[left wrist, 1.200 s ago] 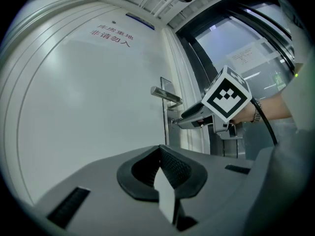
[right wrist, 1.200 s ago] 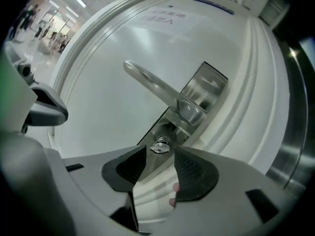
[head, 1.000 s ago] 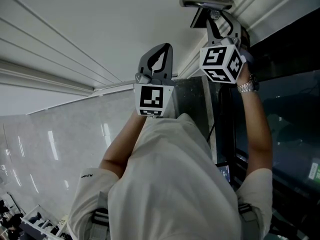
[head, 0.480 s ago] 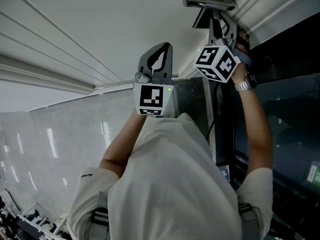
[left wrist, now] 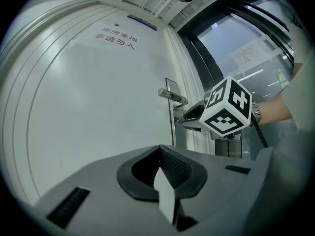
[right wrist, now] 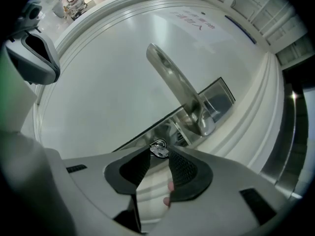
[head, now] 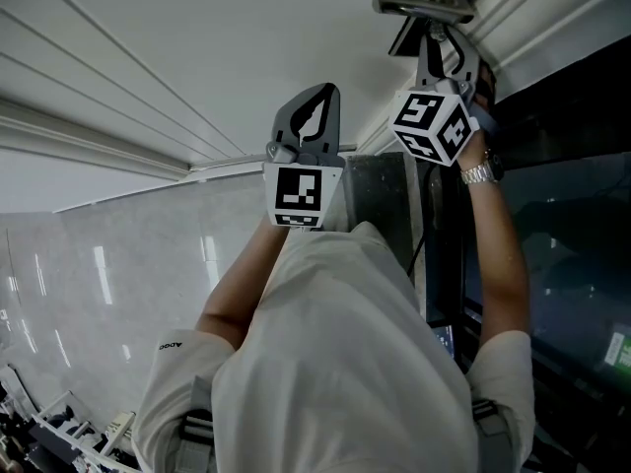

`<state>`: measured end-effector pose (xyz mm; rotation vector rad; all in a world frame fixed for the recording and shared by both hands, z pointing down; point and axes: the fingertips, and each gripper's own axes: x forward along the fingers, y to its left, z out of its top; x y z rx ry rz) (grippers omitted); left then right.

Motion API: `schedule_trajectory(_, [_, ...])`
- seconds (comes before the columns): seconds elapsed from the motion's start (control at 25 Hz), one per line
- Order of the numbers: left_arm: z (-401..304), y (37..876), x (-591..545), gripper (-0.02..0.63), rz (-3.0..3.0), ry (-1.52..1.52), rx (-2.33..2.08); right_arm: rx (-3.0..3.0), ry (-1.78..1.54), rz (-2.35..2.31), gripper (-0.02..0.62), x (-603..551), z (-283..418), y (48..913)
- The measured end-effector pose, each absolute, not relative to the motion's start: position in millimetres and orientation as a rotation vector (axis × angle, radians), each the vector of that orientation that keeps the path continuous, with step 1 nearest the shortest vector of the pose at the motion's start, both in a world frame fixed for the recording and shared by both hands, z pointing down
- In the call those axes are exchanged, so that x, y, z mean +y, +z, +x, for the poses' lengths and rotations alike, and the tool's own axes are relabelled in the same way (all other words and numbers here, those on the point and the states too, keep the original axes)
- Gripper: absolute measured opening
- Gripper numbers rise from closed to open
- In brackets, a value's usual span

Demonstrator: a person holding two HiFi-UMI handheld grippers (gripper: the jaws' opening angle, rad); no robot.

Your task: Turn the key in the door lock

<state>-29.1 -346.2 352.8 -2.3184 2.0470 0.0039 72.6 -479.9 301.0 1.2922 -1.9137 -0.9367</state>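
Observation:
A small silver key (right wrist: 159, 150) sticks out of the lock in the metal lock plate (right wrist: 216, 100), just below the silver lever handle (right wrist: 174, 85) of the white door (left wrist: 98, 107). My right gripper (right wrist: 159, 152) points level at the lock, and its pads press on the key's head from both sides. In the head view the right gripper (head: 441, 39) reaches up under the handle (head: 419, 8). My left gripper (head: 315, 92) hangs in front of the door, left of the lock, shut and holding nothing. The left gripper view shows its shut pads (left wrist: 170, 166) and the right gripper's marker cube (left wrist: 227, 113).
The door frame and a dark glass panel (head: 572, 215) stand right of the lock. A red printed sign (left wrist: 115, 37) sits high on the door. Pale floor tiles (head: 99, 264) spread to the left. The person's body fills the lower head view.
The right gripper's jaws have narrowed onto the key and its marker cube has tilted a little. The left gripper has stayed where it was.

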Motion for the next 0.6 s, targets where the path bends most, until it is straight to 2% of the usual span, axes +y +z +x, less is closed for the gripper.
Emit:
schedule_trajectory(0.32, [-50.0,361.2,-336.0,0.008,-2.279,-0.034,2.112,-2.069,-0.874,1.477,0.101,-451.9,78.8,297.2])
schedule_trajectory(0.36, [-52.4,362.7,-334.1,0.008,-2.275,-0.038,2.122,-2.097,-0.859,1.485,0.094,-445.5,76.9,299.3])
schedule_trajectory(0.48, [-58.3,365.9,-328.3,0.008,-2.261,-0.05,2.149,-2.172,-0.805,1.499,0.005,-429.2,69.5,307.8])
schedule_trajectory(0.6, [-63.4,369.6,-321.7,0.008,-2.244,-0.058,2.182,-2.272,-0.685,1.469,0.005,-417.4,60.5,321.6])
